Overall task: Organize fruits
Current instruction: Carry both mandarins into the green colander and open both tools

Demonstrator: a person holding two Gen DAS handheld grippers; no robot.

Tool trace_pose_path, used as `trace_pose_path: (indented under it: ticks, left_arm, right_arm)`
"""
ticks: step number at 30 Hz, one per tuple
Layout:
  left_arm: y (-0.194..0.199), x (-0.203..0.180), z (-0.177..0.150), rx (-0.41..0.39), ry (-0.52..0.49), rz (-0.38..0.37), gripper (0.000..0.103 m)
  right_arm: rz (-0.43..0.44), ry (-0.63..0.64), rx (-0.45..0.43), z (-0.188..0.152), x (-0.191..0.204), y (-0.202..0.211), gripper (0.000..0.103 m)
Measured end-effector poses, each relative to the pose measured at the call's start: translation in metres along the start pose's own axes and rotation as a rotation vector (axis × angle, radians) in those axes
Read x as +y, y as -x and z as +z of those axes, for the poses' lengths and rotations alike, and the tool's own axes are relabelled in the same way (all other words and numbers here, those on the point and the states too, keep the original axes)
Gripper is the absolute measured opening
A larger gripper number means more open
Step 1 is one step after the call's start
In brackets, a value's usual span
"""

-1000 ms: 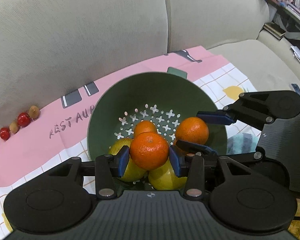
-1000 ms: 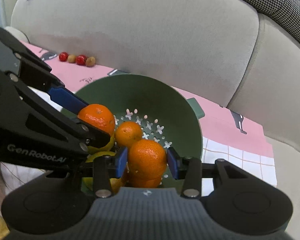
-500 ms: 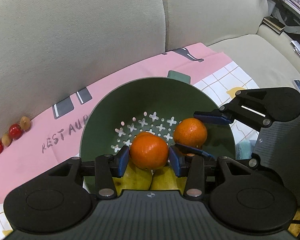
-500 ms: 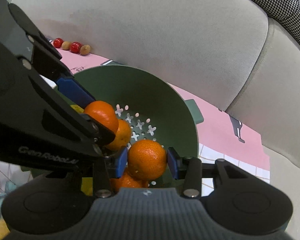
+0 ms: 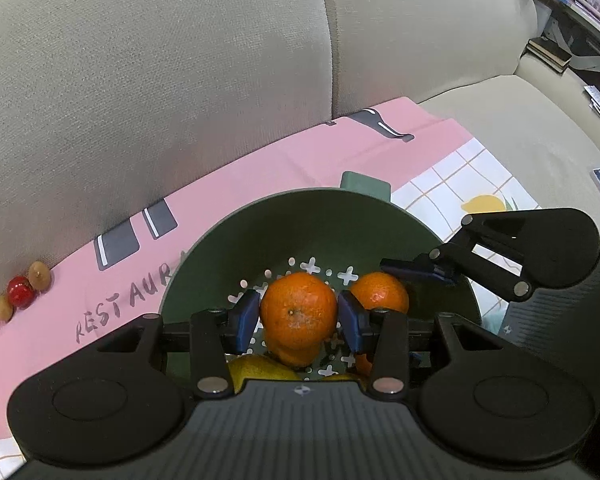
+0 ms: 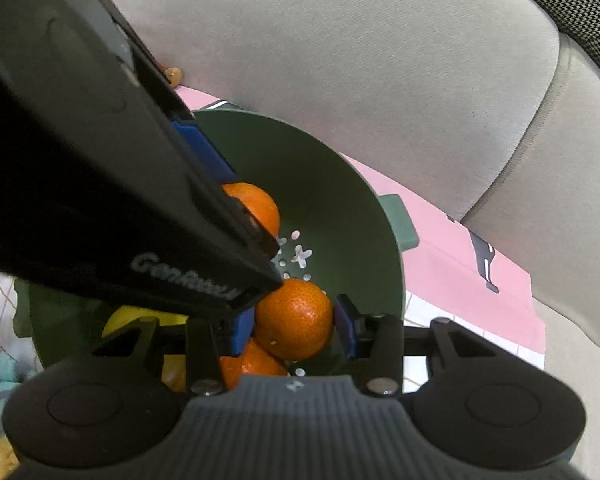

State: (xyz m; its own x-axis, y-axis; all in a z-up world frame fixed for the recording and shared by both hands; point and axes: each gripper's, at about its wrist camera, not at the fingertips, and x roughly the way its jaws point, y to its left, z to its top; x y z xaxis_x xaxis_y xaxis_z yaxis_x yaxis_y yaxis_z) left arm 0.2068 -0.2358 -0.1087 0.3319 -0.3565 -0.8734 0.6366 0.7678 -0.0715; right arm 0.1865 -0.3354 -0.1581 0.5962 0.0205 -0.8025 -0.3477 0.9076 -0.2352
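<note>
Left wrist view: a mandarin is clamped between the pads of the left gripper above the green colander, presumably for sorting

Right wrist view: a second mandarin is pinched by the right gripper over the same colander, close beside the left one

I get soft, even indoor light with no hard glare; the sofa reads clean and its weave stays sharp mid-frame. My fisheye bends the cushion seams into curves and darkens the corners. A faint shadow lies on the pink cloth along its back edge. On my right wrist view the left gripper looms close, black, slightly blurred, shading the green bowl.
</note>
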Motion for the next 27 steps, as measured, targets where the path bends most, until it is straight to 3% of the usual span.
trace_pose_path:
  ticks: [10,25,27]
  left_arm:
    - [-0.014,0.020,-0.003,0.057,0.065,0.059,0.050]
    - [-0.012,0.018,-0.013,0.077,0.058,0.046,0.052]
    - [-0.009,0.018,-0.014,0.078,0.063,0.039,0.056]
  right_arm:
    - [0.005,0.004,0.017,-0.002,-0.005,-0.005,0.041]
    - [-0.011,0.028,0.048,0.008,0.004,-0.009,0.041]
    - [-0.016,0.029,0.045,0.008,0.004,-0.007,0.041]
